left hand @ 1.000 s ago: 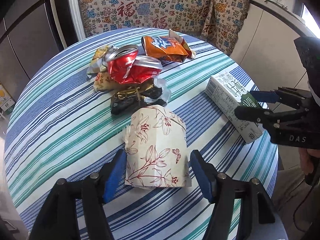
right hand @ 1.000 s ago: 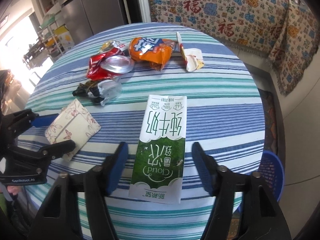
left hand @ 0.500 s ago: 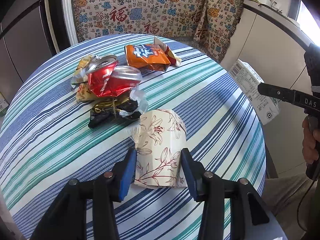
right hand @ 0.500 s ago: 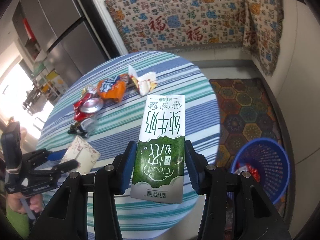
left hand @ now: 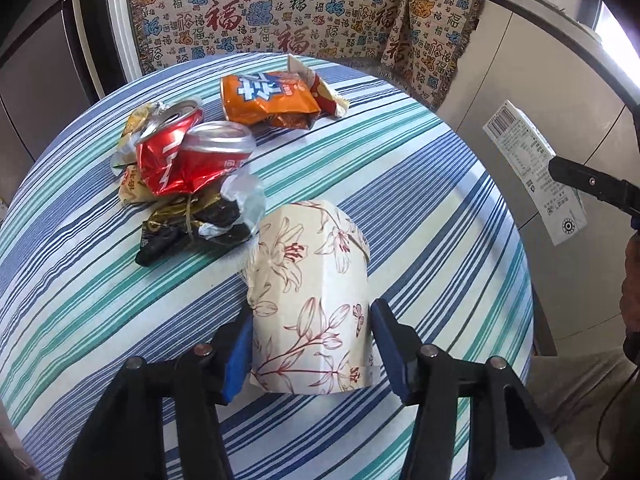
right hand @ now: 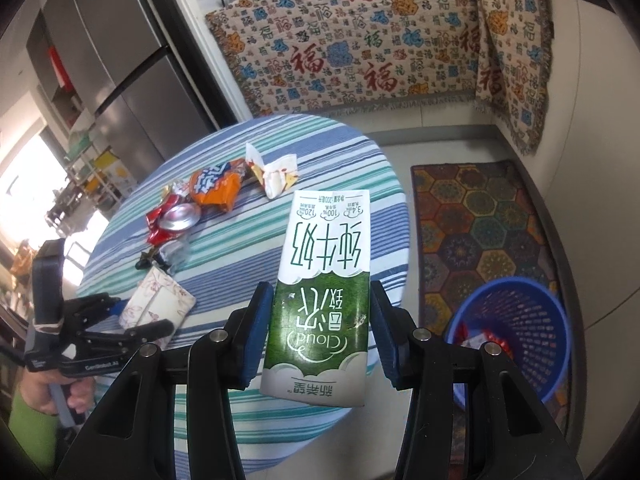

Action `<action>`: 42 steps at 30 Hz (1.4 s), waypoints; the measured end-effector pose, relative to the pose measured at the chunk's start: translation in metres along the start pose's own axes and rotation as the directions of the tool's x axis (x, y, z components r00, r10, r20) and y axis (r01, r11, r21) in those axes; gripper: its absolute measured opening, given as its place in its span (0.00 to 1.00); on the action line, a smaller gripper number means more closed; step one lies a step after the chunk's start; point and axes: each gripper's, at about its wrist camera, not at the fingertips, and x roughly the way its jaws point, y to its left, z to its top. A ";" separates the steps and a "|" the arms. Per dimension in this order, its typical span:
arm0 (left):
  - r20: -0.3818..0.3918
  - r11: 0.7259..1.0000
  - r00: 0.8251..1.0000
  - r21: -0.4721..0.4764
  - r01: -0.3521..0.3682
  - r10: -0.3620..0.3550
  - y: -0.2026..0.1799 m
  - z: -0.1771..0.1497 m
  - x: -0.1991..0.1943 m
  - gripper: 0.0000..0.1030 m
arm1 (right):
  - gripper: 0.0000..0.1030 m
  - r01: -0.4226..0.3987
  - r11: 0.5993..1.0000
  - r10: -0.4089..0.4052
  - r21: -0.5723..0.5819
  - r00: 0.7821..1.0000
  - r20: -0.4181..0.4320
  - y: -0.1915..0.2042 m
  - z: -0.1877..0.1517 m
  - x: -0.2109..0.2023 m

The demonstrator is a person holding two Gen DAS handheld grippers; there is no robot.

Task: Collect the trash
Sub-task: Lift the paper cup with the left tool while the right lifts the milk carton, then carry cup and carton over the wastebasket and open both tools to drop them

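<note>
Trash: a milk carton (right hand: 320, 296), a flattened floral paper box (left hand: 310, 304), a crushed red can (left hand: 188, 158), an orange snack bag (left hand: 268, 98), a black and gold wrapper (left hand: 192, 226) and a torn white wrapper (right hand: 276, 172).
Milk carton: green and white, lifted clear of the desk (left hand: 420, 208), above its edge and the floor; in the left wrist view it hangs off the desk's right side.
Right gripper (right hand: 320, 334): its blue fingers (right hand: 256, 336) press both sides of the carton's green lower half and carry it.
Floral paper box: lies on the striped cloth near the desk's front edge, its lower end between the left fingers.
Left gripper (left hand: 310, 350): its jaws are opening; one pad sits against the box's left side, and a thin gap shows at the right pad.
Other trash: the can, the snack bag and the wrappers lie clustered on the far half of the desk.
Blue basket (right hand: 508, 332): stands on the floor right of the desk, beside a patterned rug (right hand: 480, 224), with a few scraps inside.
</note>
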 end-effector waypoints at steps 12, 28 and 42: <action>0.074 0.956 0.961 0.150 0.253 -0.266 -0.176 0.084 0.016 0.56 | 0.48 0.233 0.951 -0.241 0.205 0.971 0.011 -0.161 -0.007 -0.057; -0.063 0.911 0.943 0.246 0.331 -0.326 -0.293 0.107 0.142 0.59 | 0.48 0.262 0.887 -0.275 0.381 0.961 -0.021 -0.258 -0.040 -0.050; -0.075 0.897 0.941 0.285 0.338 -0.330 -0.307 0.105 0.172 0.62 | 0.51 0.244 0.860 -0.266 0.447 0.964 -0.014 -0.267 -0.037 -0.042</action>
